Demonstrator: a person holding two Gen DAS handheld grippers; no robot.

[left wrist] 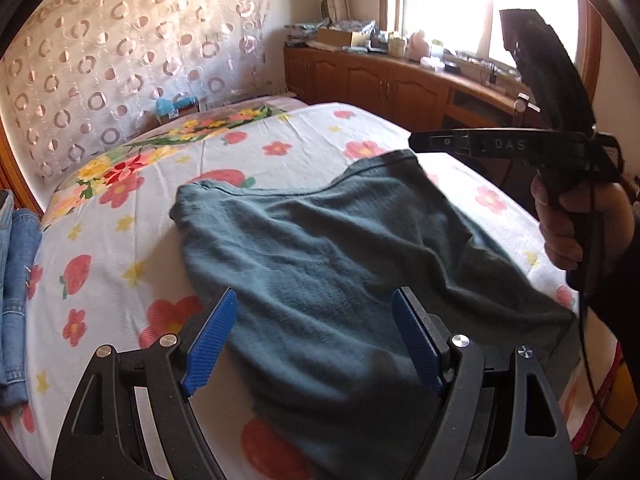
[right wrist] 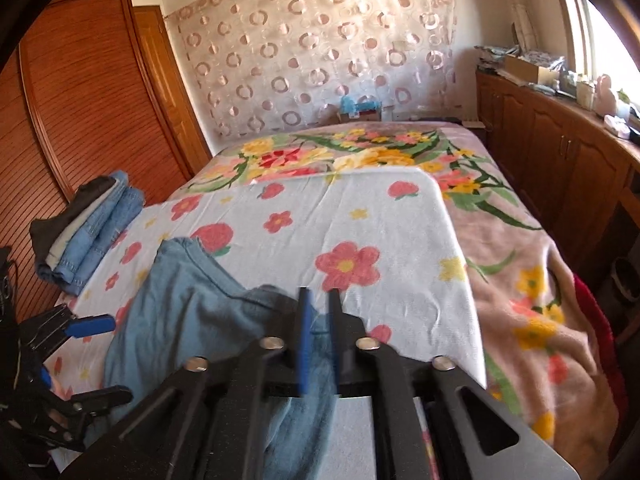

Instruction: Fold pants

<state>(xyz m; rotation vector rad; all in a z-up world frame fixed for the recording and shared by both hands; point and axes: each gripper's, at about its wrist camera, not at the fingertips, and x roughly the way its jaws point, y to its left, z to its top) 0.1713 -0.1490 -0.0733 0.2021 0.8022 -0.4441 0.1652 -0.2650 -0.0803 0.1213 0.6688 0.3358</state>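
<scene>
Daylight floods from the blown-out window [left wrist: 480, 8] (right side), edges fisheye-bent, near foreground motion-blurred.

Far and right of the pants [right wrist: 192, 312], the flowered sheet [right wrist: 320, 216] on the bed lies bare, giving open passage. A stack of folded jeans [right wrist: 92, 228] blocks the left edge beside the wardrobe [right wrist: 80, 100]. Wooden cabinets [right wrist: 560, 160] wall off the right side.

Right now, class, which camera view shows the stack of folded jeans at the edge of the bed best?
The right wrist view: the folded jeans lie whole at the bed's left edge, with a dark garment on top. The left wrist view catches only a strip of denim cut off by the frame's left edge.
</scene>
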